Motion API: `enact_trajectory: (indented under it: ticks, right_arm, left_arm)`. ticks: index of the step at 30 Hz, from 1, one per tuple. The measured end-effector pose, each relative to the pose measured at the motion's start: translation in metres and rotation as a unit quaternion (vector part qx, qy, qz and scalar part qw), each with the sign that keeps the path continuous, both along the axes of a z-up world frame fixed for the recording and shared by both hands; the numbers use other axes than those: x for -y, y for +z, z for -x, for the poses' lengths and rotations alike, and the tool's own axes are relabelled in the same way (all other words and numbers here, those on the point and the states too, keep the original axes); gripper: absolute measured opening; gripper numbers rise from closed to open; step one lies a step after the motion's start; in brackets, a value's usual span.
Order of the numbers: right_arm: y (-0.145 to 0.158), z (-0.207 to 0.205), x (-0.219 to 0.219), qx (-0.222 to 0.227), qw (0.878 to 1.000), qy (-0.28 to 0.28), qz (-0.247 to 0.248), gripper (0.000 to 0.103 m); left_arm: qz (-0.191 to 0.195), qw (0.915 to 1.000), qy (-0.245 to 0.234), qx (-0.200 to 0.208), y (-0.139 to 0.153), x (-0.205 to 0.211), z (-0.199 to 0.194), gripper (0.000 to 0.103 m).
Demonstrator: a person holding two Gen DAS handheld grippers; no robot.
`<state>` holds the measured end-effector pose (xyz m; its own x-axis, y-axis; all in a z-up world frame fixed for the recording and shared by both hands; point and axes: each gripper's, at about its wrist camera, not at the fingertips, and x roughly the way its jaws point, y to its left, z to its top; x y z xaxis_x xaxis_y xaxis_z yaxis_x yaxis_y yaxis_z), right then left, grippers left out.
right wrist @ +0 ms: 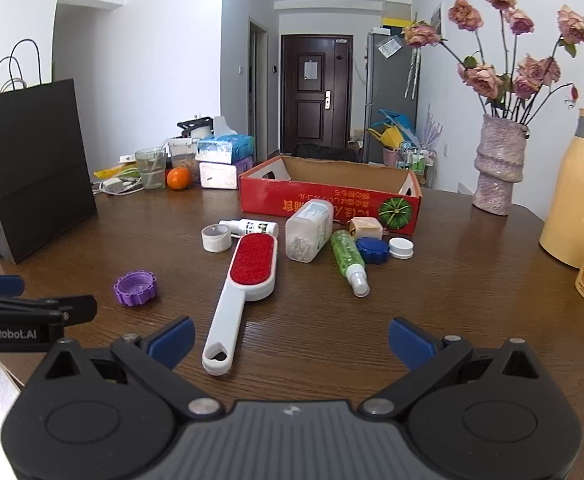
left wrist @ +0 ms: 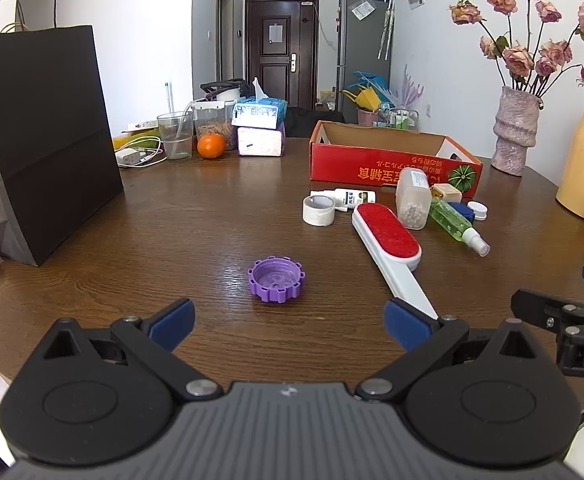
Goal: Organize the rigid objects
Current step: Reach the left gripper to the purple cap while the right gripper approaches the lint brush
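Hovering wide open and empty, the left hand-held gripper (left wrist: pixel 290 326) faces the purple cap (left wrist: pixel 276 279) just ahead on the counter (left wrist: pixel 212 216); next move appears to call for advancing and closing on it.

Both wrist views low over table (left wrist: pixel 212 208), facing door, sharing clutter.

bright daylight | glare on table (left wrist: pixel 252 208) | fisheye edges bent | sharp focus
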<state>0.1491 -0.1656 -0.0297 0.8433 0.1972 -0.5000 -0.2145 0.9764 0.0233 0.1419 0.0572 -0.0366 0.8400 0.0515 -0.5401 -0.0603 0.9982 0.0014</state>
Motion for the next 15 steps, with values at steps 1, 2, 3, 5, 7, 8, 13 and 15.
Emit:
enact_trajectory:
  ticks: [1,2,3,5,7,8,13,15]
  right_arm:
    - [-0.001,-0.004,-0.002,-0.003,1.000,0.003,0.001,0.103]
    - [-0.002,-0.007,-0.005,-0.005,1.000,0.005,0.002,0.103]
    - [-0.003,-0.011,-0.007,-0.007,1.000,0.007,0.003,0.103]
    - [-0.005,-0.018,-0.011,-0.012,1.000,0.010,0.005,0.103]
    - [-0.007,-0.026,-0.015,-0.018,1.000,0.013,0.007,0.103]
    - [-0.008,-0.029,-0.017,-0.021,1.000,0.015,0.008,0.103]
    - [-0.015,-0.050,-0.026,-0.037,0.999,0.022,0.011,0.103]
    - [-0.018,-0.058,-0.029,-0.043,0.999,0.025,0.013,0.103]
  left_arm:
    - [0.001,1.0000,0.000,-0.002,-0.001,-0.001,-0.003,0.103]
    - [0.001,1.0000,0.000,-0.004,-0.003,-0.002,-0.007,0.103]
    - [0.002,1.0000,0.000,-0.007,-0.004,-0.003,-0.010,0.103]
    - [0.002,0.9999,0.000,-0.013,-0.007,-0.004,-0.018,0.103]
    - [0.002,0.9998,0.000,-0.019,-0.010,-0.005,-0.026,0.103]
    - [0.002,0.9998,0.001,-0.022,-0.012,-0.006,-0.030,0.103]
    - [0.003,0.9992,0.003,-0.040,-0.021,-0.010,-0.048,0.103]
    - [0.004,0.9989,0.004,-0.046,-0.025,-0.012,-0.055,0.103]
